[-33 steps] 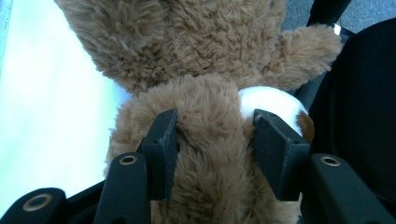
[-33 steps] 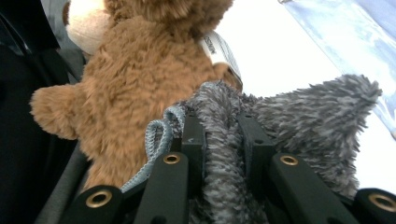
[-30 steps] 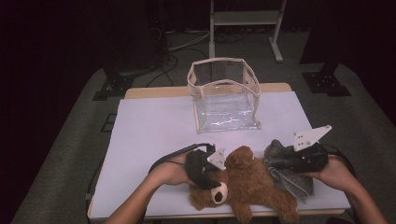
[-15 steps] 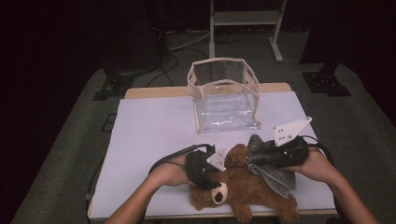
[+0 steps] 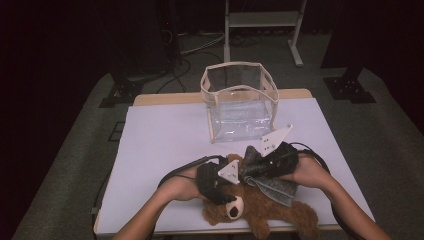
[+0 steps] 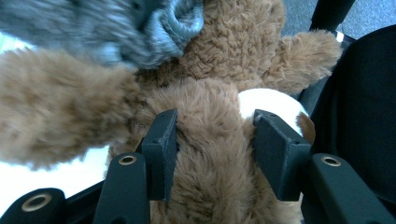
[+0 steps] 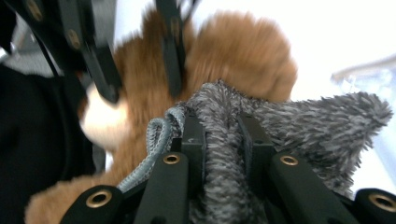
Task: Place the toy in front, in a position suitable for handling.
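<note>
One brown teddy bear (image 5: 265,210) lies at the near edge of the white worktop (image 5: 165,145), its head clamped between the left tongs (image 6: 212,149), whose forearm reaches in low from the near side. The right tongs (image 7: 223,140), just beside them, pinch one grey fuzzy cloth (image 7: 308,126) over the bear's body, hiding part of it. One clear bin (image 5: 240,102) stands beyond both tongs.

From above, my white table (image 5: 165,145) is brightly lit while the room around it sinks into near black. The picture is soft and grainy. In my left gripper view the teddy bear (image 6: 210,140) is sharp, the grey cloth (image 6: 116,28) blurred. My right gripper view is smeared, its background washed out.
</note>
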The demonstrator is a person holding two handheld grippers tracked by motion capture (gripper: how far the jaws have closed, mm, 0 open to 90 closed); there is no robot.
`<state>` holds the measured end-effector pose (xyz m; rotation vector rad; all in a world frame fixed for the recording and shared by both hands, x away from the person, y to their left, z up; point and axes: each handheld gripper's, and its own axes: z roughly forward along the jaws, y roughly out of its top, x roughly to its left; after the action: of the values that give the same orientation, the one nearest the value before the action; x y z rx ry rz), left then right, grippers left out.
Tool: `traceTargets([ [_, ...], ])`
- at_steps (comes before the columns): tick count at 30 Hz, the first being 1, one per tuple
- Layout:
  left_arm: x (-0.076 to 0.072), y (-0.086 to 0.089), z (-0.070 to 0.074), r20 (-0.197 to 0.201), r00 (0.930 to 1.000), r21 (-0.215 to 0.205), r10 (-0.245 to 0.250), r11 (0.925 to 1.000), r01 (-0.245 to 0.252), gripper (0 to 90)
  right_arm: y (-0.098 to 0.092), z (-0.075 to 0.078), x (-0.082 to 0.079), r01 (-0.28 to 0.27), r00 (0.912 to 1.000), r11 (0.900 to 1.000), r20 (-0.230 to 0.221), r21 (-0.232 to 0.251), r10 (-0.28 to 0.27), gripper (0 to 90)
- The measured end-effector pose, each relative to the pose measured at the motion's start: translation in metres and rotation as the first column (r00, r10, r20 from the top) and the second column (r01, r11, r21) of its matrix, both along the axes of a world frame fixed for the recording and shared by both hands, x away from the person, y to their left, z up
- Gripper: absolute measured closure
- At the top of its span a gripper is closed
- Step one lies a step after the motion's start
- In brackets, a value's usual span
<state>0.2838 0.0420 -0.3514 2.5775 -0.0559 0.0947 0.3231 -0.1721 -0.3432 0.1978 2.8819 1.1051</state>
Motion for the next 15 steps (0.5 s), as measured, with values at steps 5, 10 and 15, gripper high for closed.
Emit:
traceTargets([
  [5,0.000,-0.002,0.001,0.002,1.0000,0.012,-0.003,0.9999,0.003,50.2,-0.010,0.000,-0.004,0.011,0.9999,1.000,-0.005,0.027,-0.011,74.7],
  [10,0.000,-0.001,0.001,-0.004,1.0000,0.008,-0.001,1.0000,0.001,50.2,-0.012,0.007,-0.008,-0.007,1.0000,0.998,0.000,0.058,0.007,74.7],
  [15,0.001,0.000,0.000,-0.006,1.0000,0.002,0.002,1.0000,-0.002,50.2,-0.033,-0.001,-0.009,0.031,0.9991,0.998,-0.031,0.051,-0.029,74.6],
])
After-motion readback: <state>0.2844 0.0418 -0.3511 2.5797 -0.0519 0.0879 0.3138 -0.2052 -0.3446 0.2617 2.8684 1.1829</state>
